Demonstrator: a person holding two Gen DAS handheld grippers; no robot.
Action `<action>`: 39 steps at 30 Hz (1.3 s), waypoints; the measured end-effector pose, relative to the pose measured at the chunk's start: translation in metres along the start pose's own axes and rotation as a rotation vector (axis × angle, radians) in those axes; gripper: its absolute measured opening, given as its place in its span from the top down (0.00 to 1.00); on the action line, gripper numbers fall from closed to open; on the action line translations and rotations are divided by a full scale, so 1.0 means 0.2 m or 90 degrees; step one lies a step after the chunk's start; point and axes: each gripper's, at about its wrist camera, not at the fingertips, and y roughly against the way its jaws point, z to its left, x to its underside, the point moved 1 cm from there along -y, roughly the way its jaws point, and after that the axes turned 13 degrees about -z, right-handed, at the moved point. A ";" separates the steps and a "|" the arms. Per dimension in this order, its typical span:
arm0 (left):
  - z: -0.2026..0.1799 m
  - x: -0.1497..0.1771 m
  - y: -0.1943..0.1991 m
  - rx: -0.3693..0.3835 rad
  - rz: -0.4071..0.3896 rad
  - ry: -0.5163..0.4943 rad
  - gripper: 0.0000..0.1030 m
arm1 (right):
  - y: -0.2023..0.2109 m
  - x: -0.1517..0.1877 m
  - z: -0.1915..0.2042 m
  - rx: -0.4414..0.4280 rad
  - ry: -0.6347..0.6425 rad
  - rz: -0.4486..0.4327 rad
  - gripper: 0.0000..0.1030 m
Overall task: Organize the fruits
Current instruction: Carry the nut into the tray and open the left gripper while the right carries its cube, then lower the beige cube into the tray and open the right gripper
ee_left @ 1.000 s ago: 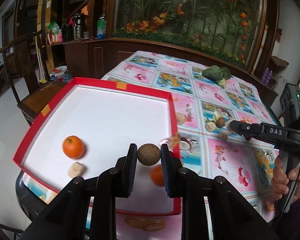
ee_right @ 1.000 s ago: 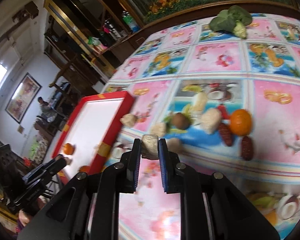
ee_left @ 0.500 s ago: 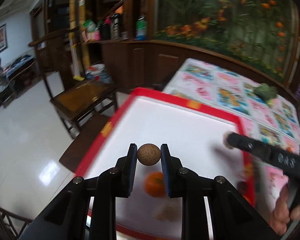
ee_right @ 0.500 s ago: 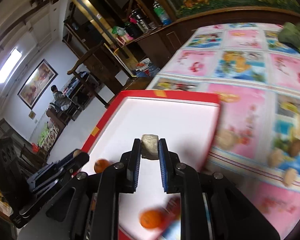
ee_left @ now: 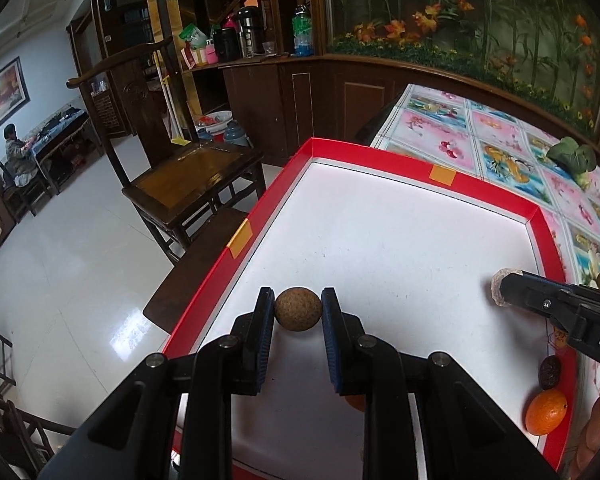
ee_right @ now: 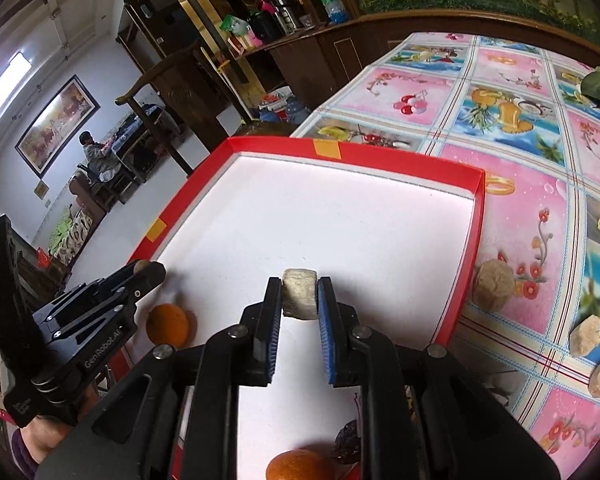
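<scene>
Now both over red tray: L gripper grips brown ball, R gripper grips pale cube.

Dark wooden chair on a glossy pale tiled floor. Behind it, dark wood cabinets and a floral glass panel; a framed painting hangs on the white wall.

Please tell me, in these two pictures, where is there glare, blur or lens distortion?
Left wrist view: window glare on the floor; fisheye bends the tray rim; the held brown ball is sharp. Right wrist view: the ceiling light is blown out; the tablecloth curves and softens toward the right edge; the held beige cube is sharp.
</scene>
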 end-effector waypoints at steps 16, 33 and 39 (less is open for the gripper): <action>-0.04 0.02 0.01 -0.055 0.003 -0.040 0.78 | -0.03 0.02 -0.01 0.006 0.007 0.025 0.80; -0.23 -0.07 0.26 -0.050 -0.078 -0.098 0.58 | 0.20 -0.10 -0.15 -0.029 -0.083 -0.063 0.51; -0.30 -0.10 0.30 -0.038 -0.089 -0.115 0.58 | 0.26 -0.12 -0.18 -0.030 -0.101 -0.074 0.51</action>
